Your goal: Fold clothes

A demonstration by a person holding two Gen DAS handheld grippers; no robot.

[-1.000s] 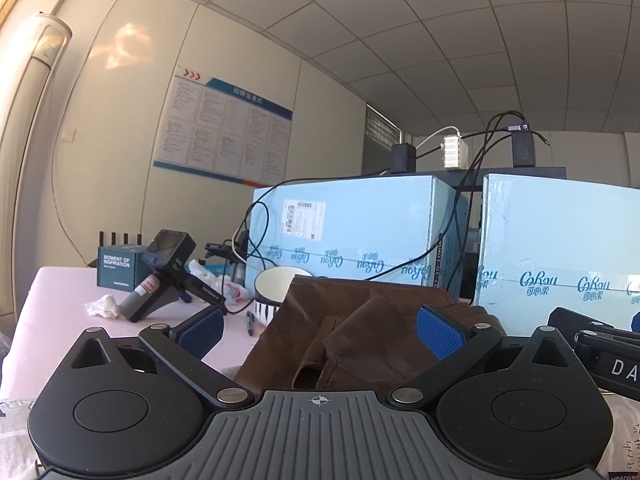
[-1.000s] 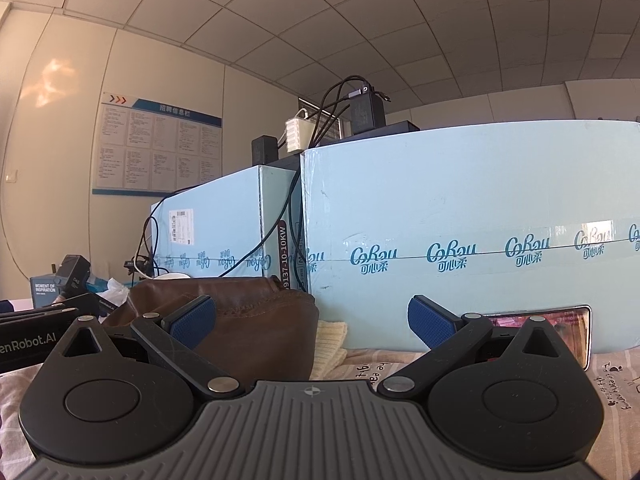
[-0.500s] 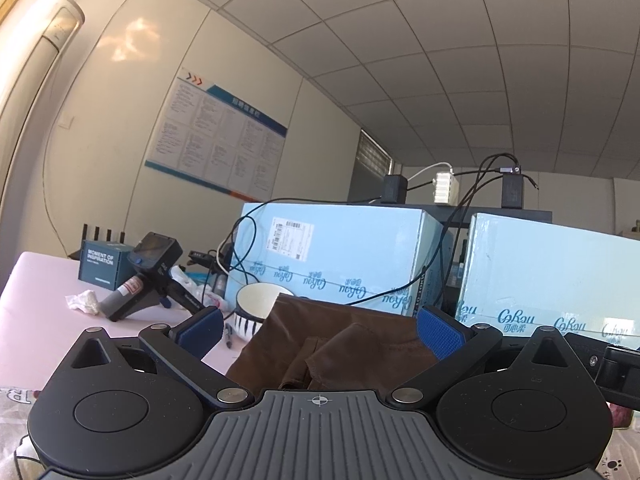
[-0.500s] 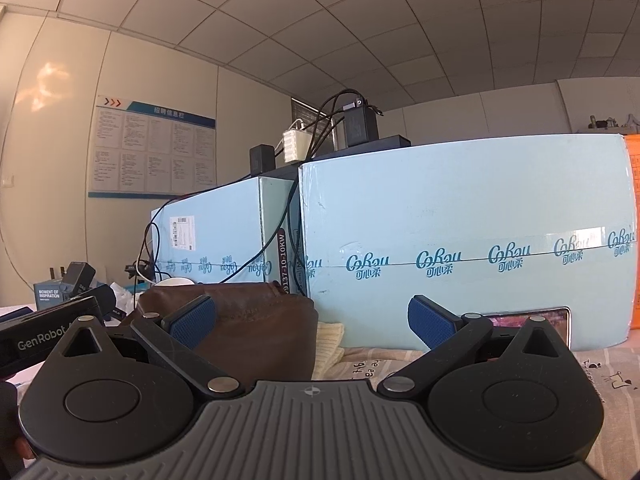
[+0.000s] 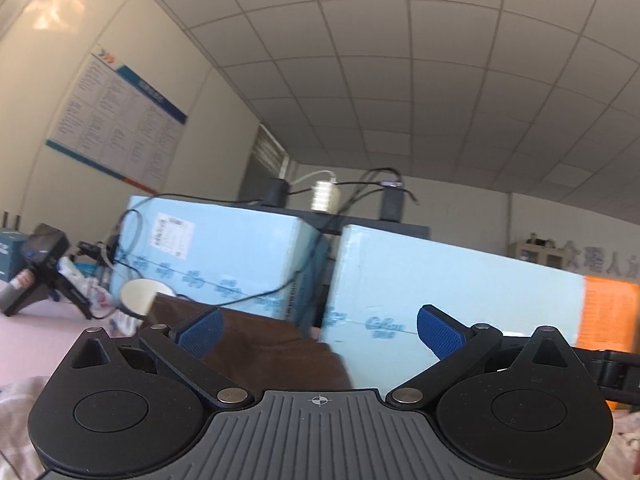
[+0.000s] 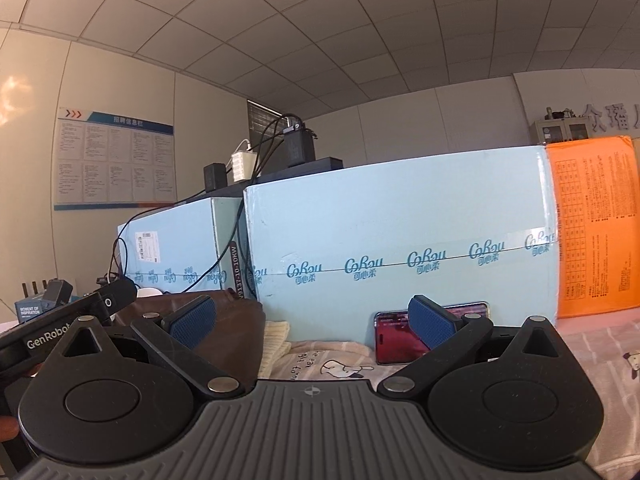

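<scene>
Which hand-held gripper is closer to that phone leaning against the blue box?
The right hand-held gripper: the phone sits just ahead, behind its right finger. The left hand-held gripper faces the brown garment, phone unseen.

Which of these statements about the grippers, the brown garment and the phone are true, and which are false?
1. Both the left gripper and the right gripper are open. True.
2. The right gripper grips the brown garment. False: nothing is between its fingers.
3. A phone leans against the light blue box. True.
4. The boxes are red. False: light blue, with an orange box beside them.
</scene>
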